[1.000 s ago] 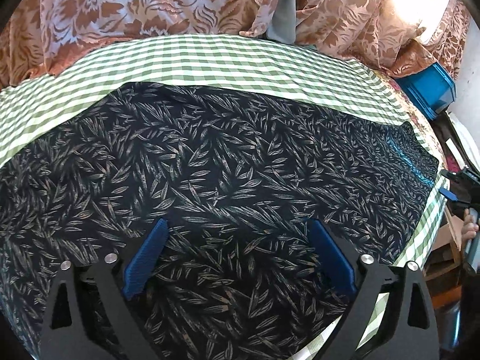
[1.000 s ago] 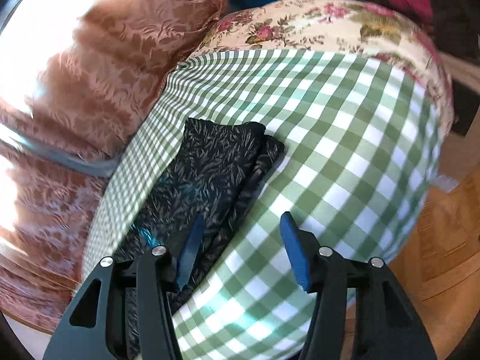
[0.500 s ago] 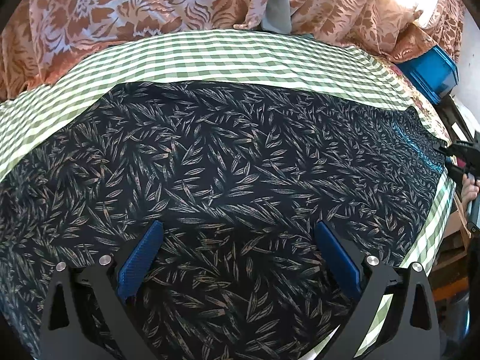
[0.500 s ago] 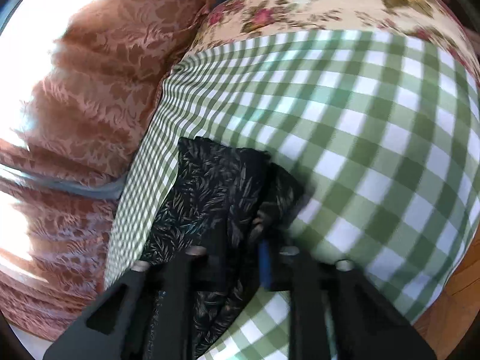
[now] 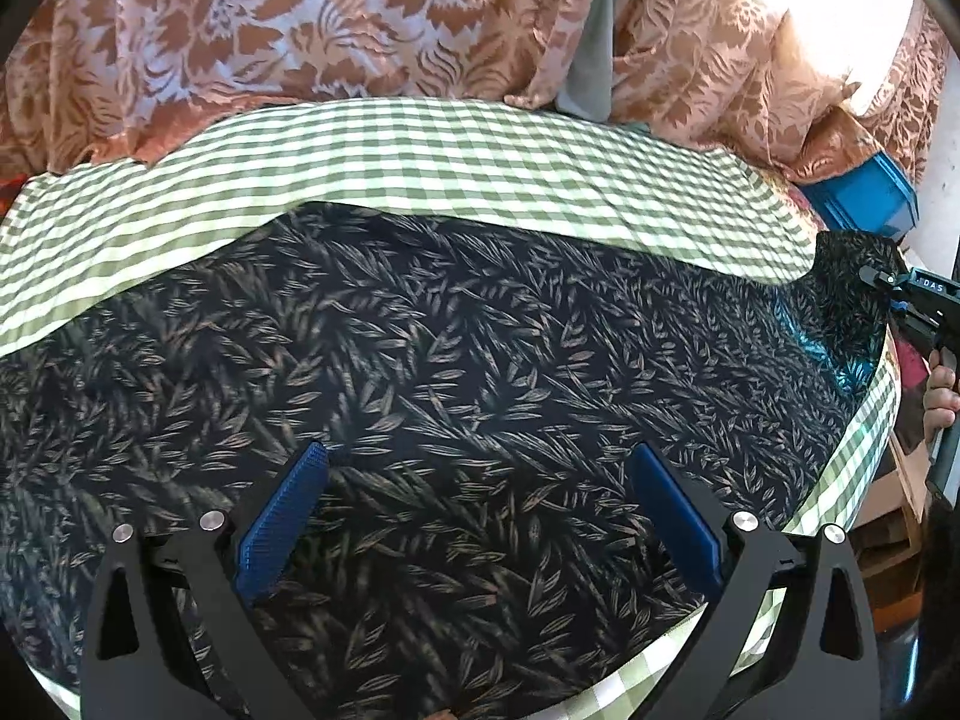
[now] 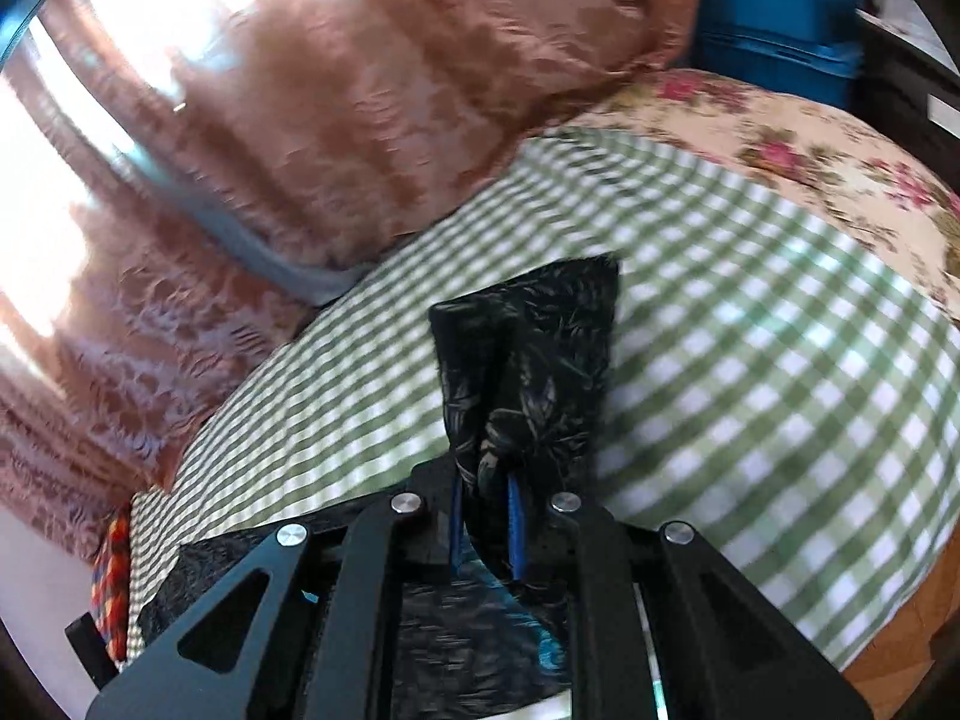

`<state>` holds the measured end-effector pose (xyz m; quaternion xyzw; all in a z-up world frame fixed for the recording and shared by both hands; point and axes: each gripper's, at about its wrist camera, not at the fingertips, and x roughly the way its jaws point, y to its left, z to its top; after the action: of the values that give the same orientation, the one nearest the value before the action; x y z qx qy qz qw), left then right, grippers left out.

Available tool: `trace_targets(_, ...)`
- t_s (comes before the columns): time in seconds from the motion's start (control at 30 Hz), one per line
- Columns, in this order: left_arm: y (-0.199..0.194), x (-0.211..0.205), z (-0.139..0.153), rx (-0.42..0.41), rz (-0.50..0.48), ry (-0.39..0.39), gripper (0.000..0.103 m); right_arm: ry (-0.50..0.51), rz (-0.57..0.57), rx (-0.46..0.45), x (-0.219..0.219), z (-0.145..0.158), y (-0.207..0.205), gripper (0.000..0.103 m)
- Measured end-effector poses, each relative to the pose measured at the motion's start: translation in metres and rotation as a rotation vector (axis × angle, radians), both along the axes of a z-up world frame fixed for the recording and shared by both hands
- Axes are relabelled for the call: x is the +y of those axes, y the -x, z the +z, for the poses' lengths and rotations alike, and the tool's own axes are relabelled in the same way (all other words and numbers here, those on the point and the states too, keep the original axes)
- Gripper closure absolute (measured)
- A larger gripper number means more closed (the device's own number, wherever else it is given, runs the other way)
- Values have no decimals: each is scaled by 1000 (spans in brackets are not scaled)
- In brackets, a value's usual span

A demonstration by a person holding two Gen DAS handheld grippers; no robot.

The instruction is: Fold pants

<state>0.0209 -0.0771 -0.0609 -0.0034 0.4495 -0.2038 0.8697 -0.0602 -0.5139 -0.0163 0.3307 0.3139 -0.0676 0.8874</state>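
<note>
Dark navy pants with a tan leaf print lie spread along a table under a green checked cloth. My left gripper hovers over their near part, open, with only flat fabric below its blue pads. At the far right end my right gripper has the pants' hem lifted off the cloth. In the right wrist view that gripper is shut on the bunched hem of the pants, which sticks up between the blue pads.
Brown floral curtains hang along the far side of the table. A blue crate stands beyond the right end, and a rose-print cover shows under the checked cloth there. A hand holds the right gripper's handle.
The right gripper closed on the pants' hem and has lifted it off the cloth, rolling as it rose. The left gripper stayed open over the pants.
</note>
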Motion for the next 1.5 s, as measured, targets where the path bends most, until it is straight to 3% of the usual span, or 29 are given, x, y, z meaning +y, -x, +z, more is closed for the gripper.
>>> trace_targets(0.3,0,21,3,5,39,54,4,-2,202,-48,79,23,-27,93)
trace_targets(0.47,-7,58,7,69,96,201,4,1,372,-72,146,31,-42,93)
trace_targets(0.6,-14,92,5,168,123,390,4,-4,508,-76,205,26,-52,93)
trace_targets(0.87,-18,115,-1,261,168,590,4,112,745,-36,313,-6,-47,93)
trace_targets(1.03,-28,101,-7,341,118,674,4,159,785,-9,332,-25,-38,93)
trace_targets(1.1,-33,92,-10,363,93,664,4,179,801,-3,334,-32,-32,93)
trace_targets(1.4,-57,50,-23,435,22,557,37,288,836,-6,340,-39,-17,92)
trace_targets(1.47,-59,40,-24,423,13,498,70,286,841,-1,340,-40,-18,90)
trace_targets(1.5,-60,37,-26,416,21,457,77,291,840,1,340,-40,-18,90)
